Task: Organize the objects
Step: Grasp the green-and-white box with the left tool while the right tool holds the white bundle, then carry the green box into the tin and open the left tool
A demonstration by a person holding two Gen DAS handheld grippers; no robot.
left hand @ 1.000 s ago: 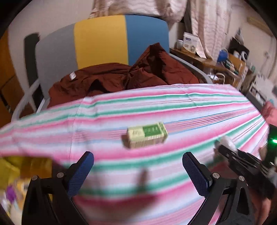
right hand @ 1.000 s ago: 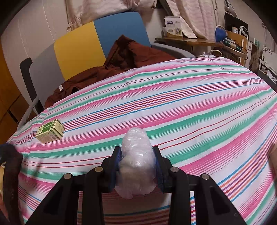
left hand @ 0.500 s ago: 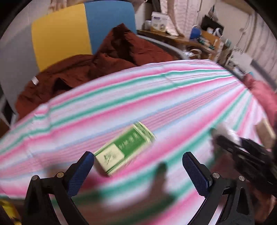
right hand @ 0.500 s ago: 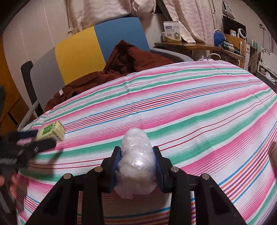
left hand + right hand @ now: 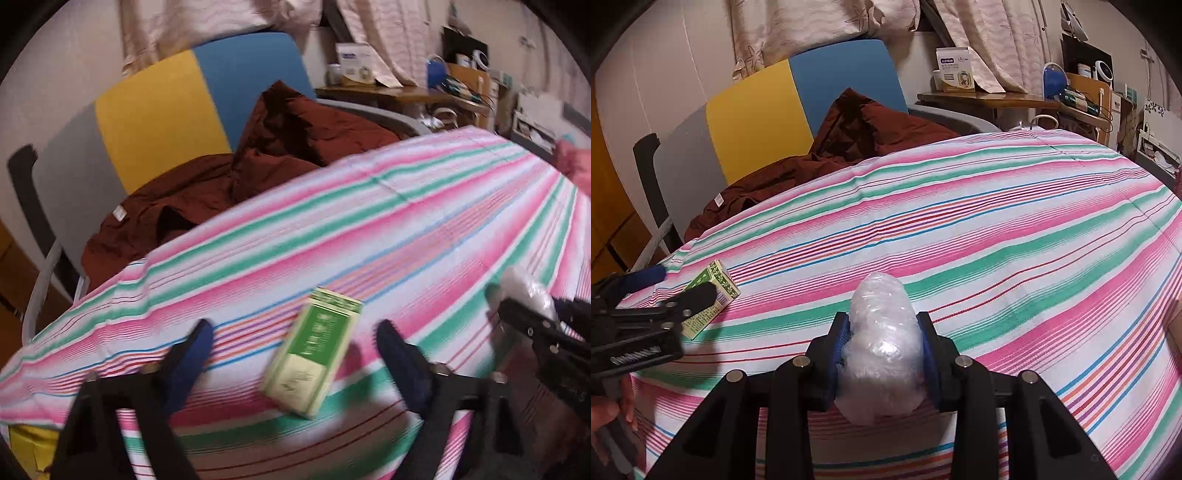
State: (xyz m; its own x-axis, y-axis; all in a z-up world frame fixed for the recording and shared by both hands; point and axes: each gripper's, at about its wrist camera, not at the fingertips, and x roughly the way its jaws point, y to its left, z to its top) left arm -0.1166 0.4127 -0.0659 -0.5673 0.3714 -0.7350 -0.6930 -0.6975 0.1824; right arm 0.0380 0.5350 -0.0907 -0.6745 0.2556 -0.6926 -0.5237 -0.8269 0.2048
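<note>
A green and cream carton [image 5: 314,350] lies on the striped tablecloth [image 5: 369,221], near the table's left end. My left gripper [image 5: 293,332] hovers over it with a finger on each side; its jaws are closing, and a gap still shows between each pad and the carton. From the right wrist view the carton [image 5: 721,277] is partly hidden behind the left gripper [image 5: 672,286]. My right gripper [image 5: 882,325] is shut on a clear plastic-wrapped bundle [image 5: 882,354], held just above the cloth [image 5: 997,221]. That bundle [image 5: 528,288] also shows at the right of the left wrist view.
A chair with a grey, yellow and blue back [image 5: 757,110] stands behind the table, with a dark red jacket [image 5: 857,136] heaped on it. At the back right a cluttered wooden desk [image 5: 1015,99] holds a white box. The table's left edge drops off close to the carton.
The left gripper came down over the carton and rolled, so the carton now lies between its fingers, which stand closer together. The right gripper and its bundle stayed put.
</note>
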